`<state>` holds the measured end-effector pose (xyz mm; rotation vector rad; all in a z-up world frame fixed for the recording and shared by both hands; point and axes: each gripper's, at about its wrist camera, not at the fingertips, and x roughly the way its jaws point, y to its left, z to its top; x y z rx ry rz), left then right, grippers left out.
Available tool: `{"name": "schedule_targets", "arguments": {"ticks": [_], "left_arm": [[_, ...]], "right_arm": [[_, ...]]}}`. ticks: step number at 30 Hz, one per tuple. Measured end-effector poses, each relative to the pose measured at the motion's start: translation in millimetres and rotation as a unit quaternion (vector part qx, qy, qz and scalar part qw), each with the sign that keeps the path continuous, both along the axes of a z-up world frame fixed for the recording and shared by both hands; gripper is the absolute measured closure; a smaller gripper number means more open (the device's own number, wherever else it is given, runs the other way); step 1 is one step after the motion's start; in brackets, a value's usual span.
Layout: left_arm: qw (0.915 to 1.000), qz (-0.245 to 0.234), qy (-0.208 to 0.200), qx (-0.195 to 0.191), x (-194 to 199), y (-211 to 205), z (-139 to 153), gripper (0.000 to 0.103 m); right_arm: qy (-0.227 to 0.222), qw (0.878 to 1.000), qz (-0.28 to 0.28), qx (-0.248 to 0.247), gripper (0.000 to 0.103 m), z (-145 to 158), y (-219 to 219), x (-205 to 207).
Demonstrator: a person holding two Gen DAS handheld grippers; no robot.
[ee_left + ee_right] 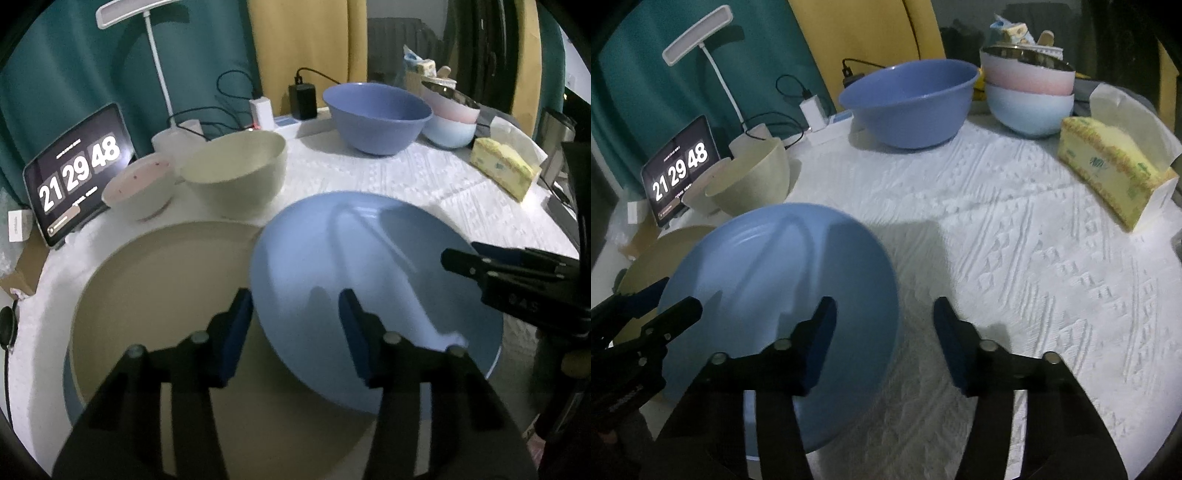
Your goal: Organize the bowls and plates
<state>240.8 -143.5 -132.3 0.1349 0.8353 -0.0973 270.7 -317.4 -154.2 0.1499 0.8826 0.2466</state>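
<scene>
The blue plate (373, 295) lies on the white cloth (1015, 240), overlapping the beige plate (159, 295). Its left rim sits between the left gripper's (295, 325) half-open, untouching pads. The right gripper (884, 336), also half-open, straddles its right rim, empty.

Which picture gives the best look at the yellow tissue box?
The right wrist view: the tissue box is large and whole there, its printed side facing the camera. In the left wrist view it is smaller, pushed toward the right edge.
</scene>
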Motion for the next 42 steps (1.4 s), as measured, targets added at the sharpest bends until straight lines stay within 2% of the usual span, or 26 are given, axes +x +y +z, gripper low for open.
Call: {"name": "schedule_targets", "arguments": {"ticks": [2, 4, 8, 25, 33, 42], "left_arm": [[1.0000, -0.001, 0.000, 0.003, 0, -2, -1, 0.054], [1.0000, 0.000, 0.001, 0.005, 0, -2, -1, 0.054], [1.0000, 0.002, 0.003, 0.006, 1, -6, 0, 0.054], [0.9985, -0.054, 0.004, -0.001, 4, -51, 3, 0.054], [0.9961, -0.086, 0.021, -0.001, 11, -79, -7, 0.054], [0.9942, -0.091, 0.057, -0.004, 17, -83, -19, 0.053]], "right_arm": [[-0.002, 1.000, 0.002, -0.003, 0.067, 1, 2, 0], [-0.004, 1.000, 0.001, -0.002, 0.067, 1, 0, -1], [-0.004, 1.000, -0.005, 0.005, 0.074, 1, -5, -1], [-0.023, 0.998, -0.052, -0.002, 0.074, 13, -50, -8], [-0.020, 0.996, -0.090, -0.016, 0.074, 10, -81, -11], [-0.018, 0.994, -0.103, -0.020, 0.074, 10, -85, -13]]}}
